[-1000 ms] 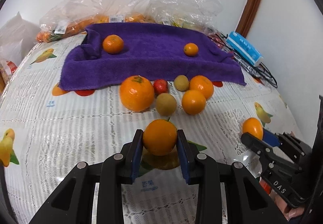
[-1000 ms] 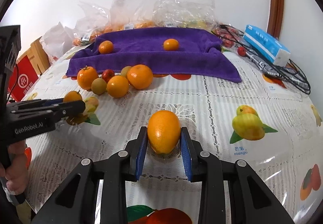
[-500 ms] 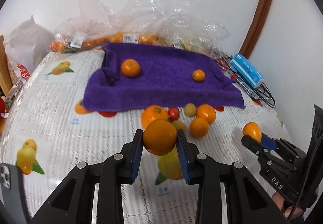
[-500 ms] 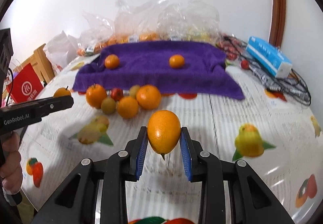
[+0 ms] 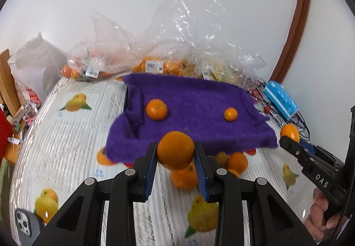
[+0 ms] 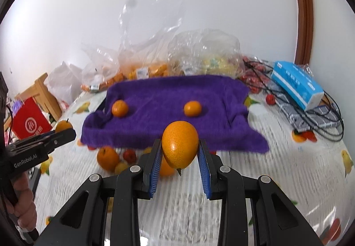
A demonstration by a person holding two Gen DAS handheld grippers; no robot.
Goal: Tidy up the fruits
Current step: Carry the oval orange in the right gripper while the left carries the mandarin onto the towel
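- White wall with a curved brown wooden trim (image 5: pixel 297 30) stood behind a table (image 5: pixel 66 139) covered by a glossy, lace-patterned cloth printed with fruit pictures.
- The left gripper (image 5: pixel 175 157) pinched a round, dimpled orange (image 5: pixel 175 150) between its ribbed blue pads (image 5: pixel 149 170), held in the air above the table with a short stem at its top.
- The right gripper (image 6: pixel 180 152) pinched a more oval, egg-shaped orange (image 6: pixel 180 144) the same way, its stem end pointing down; it too hung clear of the table.
- Just past both grippers lay a fuzzy purple towel (image 6: pixel 168 112), rumpled at its left edge, draped over something raised.
- Two small mandarins sat well apart on the towel: one to the left (image 5: pixel 156 109), one to the right (image 5: pixel 230 114).
- At the towel's near edge a loose cluster of fruit (image 6: pixel 111 158) rested on the table: oranges, a small red one and a pale yellowish one, partly hidden behind the grippers.
- Crinkled clear plastic bags (image 5: pixel 155 50) holding more orange fruit were heaped behind the towel, against the wall.
- To the right lay a blue rectangular box (image 6: pixel 297 86) over dark cables and small red fruit.
- To the left, a red bag (image 6: pixel 30 123) and a wooden piece of furniture stood off the table.
- A grey phone corner (image 5: pixel 26 227) showed at the table's near left edge.
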